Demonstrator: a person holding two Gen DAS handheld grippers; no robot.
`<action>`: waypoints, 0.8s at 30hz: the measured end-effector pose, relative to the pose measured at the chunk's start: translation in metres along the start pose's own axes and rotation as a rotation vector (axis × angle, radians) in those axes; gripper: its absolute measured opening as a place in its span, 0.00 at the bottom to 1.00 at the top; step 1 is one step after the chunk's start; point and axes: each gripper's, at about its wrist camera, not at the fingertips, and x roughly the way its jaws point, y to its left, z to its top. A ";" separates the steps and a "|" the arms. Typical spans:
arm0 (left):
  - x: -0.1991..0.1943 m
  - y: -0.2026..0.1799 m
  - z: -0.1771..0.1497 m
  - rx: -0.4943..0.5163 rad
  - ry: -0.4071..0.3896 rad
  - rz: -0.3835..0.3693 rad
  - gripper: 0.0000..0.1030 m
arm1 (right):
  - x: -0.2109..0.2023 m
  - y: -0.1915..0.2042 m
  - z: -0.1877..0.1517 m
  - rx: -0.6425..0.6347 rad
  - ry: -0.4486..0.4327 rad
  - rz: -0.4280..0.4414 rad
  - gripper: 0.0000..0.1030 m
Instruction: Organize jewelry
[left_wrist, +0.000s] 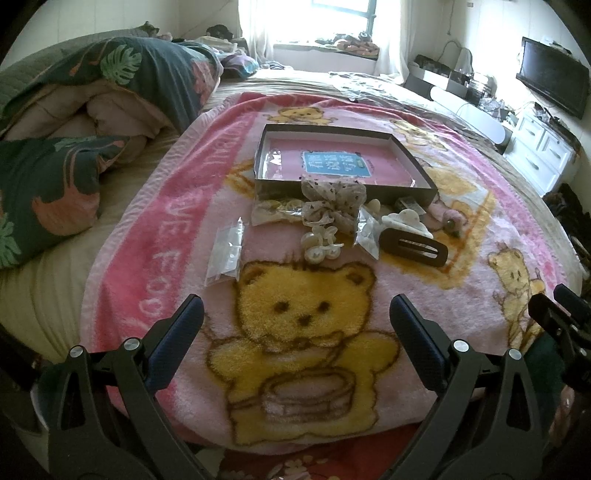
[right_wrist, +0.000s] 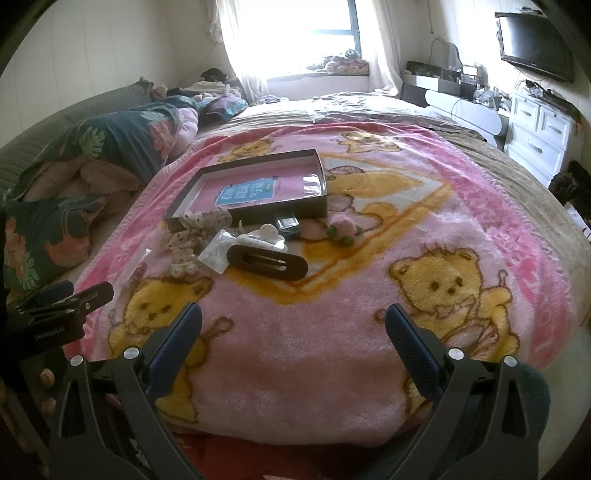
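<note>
A shallow dark box (left_wrist: 413, 162) (right_wrist: 317, 170) with a pink and blue lining lies on the pink bear blanket (left_wrist: 177, 229) (right_wrist: 295, 332). In front of it lie a dark oval hair clip (left_wrist: 413, 248) (right_wrist: 267, 261), a white claw clip (left_wrist: 404, 220) (right_wrist: 262, 236), a dotted fabric bow (left_wrist: 332, 201) (right_wrist: 207, 220), pearly pieces (left_wrist: 321, 248) (right_wrist: 183, 260), clear bags (left_wrist: 225, 253) (right_wrist: 216, 253) and a pink pom-pom piece (left_wrist: 452, 220) (right_wrist: 341, 226). My left gripper (left_wrist: 296, 314) is open and empty, short of the pile. My right gripper (right_wrist: 293, 321) is open and empty, to its right.
A folded leaf-print duvet (left_wrist: 110, 85) (right_wrist: 110, 144) lies at the left of the bed. White drawers (left_wrist: 543, 155) (right_wrist: 539, 136) and a wall TV (left_wrist: 554, 81) (right_wrist: 535, 44) stand at the right. The right gripper's body (left_wrist: 565, 317) shows at the left wrist view's right edge.
</note>
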 end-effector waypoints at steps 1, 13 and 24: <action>-0.001 0.000 0.000 0.001 -0.001 0.000 0.92 | 0.000 0.000 0.000 0.000 0.001 -0.001 0.96; -0.003 0.000 0.002 0.002 -0.003 0.001 0.92 | -0.001 0.001 0.000 -0.003 -0.002 -0.001 0.96; -0.004 0.000 0.001 0.000 -0.004 0.001 0.92 | -0.002 0.002 0.000 -0.004 -0.004 -0.003 0.96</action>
